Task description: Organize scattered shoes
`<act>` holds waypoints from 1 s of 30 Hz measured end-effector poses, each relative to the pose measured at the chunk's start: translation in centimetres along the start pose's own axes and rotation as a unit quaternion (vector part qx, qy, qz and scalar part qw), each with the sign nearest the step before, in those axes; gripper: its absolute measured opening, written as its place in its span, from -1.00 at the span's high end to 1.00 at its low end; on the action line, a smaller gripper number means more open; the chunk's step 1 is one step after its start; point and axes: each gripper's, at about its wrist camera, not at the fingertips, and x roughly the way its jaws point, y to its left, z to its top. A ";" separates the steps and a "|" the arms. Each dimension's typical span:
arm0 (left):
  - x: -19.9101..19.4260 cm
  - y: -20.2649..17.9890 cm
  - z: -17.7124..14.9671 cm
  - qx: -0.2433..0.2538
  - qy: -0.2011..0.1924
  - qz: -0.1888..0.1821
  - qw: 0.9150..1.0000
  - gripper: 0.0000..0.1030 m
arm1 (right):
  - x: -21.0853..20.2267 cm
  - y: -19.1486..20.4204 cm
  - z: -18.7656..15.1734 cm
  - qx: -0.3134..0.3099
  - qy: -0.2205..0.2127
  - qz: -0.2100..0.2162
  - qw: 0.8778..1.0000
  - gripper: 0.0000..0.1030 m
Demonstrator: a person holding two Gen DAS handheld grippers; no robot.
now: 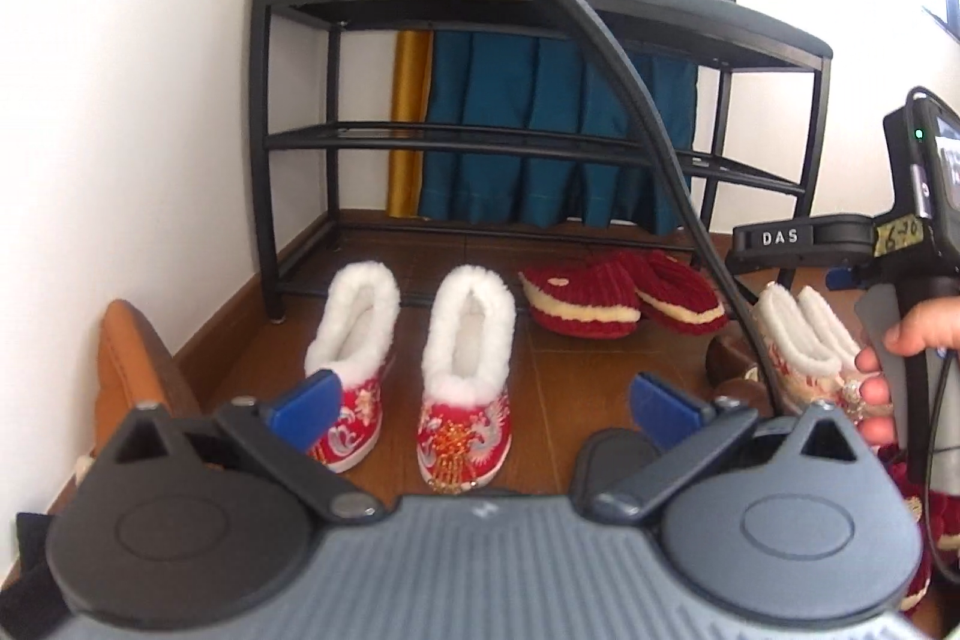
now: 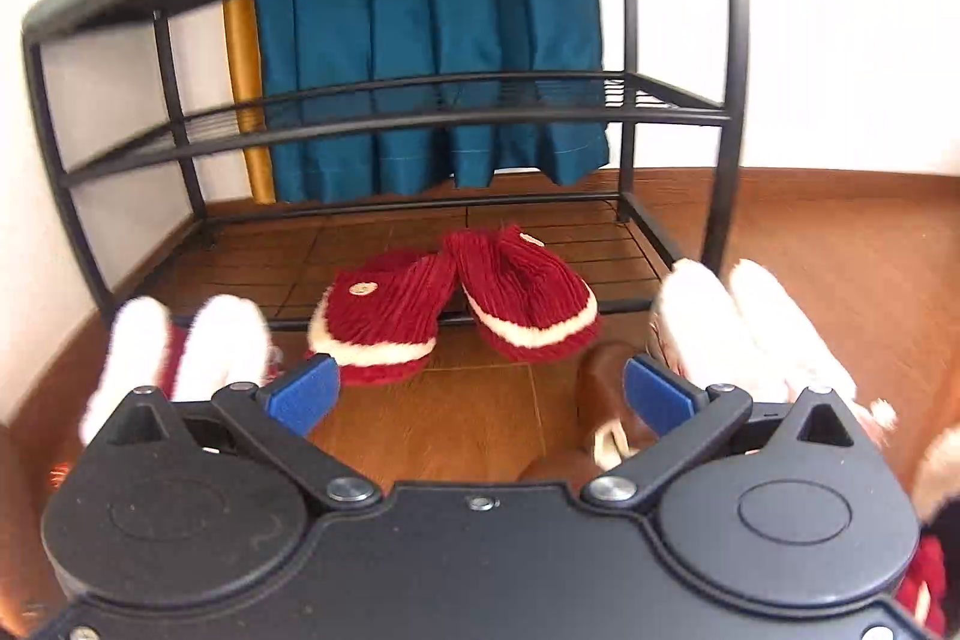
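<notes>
Two grippers are seen with jaws spread wide and nothing held between them. Ahead of the left gripper [image 1: 486, 409], a pair of red embroidered shoes [image 1: 414, 370] with white fur collars is set side by side on the wooden floor [image 1: 564, 376], in front of the black shoe rack [image 1: 540, 148]. Ahead of the right gripper [image 2: 480, 394], a pair of red knitted slippers [image 2: 456, 304] lies at the rack's bottom edge, toes angled apart. A third fur-trimmed pair [image 2: 750, 334] is positioned just right of that gripper's right finger.

blurred: white-cuffed shoes [image 2: 744, 334] (both sides) | cut off: brown shoe [image 2: 606, 400]
</notes>
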 end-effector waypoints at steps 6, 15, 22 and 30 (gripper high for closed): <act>-4.3 -2.2 1.1 0.019 -0.008 -0.010 1.000 -0.99 | -7.0 -0.3 -1.0 0.028 0.005 -0.011 1.000 -1.00; -9.3 -4.3 2.8 0.003 0.010 -0.010 1.000 -0.99 | -16.0 -2.4 -3.0 0.063 -0.007 0.017 0.998 -1.00; -12.1 -5.5 2.5 0.051 -0.002 0.046 0.998 -0.99 | -19.4 -3.9 -5.7 0.121 -0.009 0.049 0.991 -1.00; -13.6 -4.1 1.2 0.044 0.005 0.012 0.999 -0.99 | -19.2 -4.3 -7.7 0.163 0.015 0.069 0.984 -1.00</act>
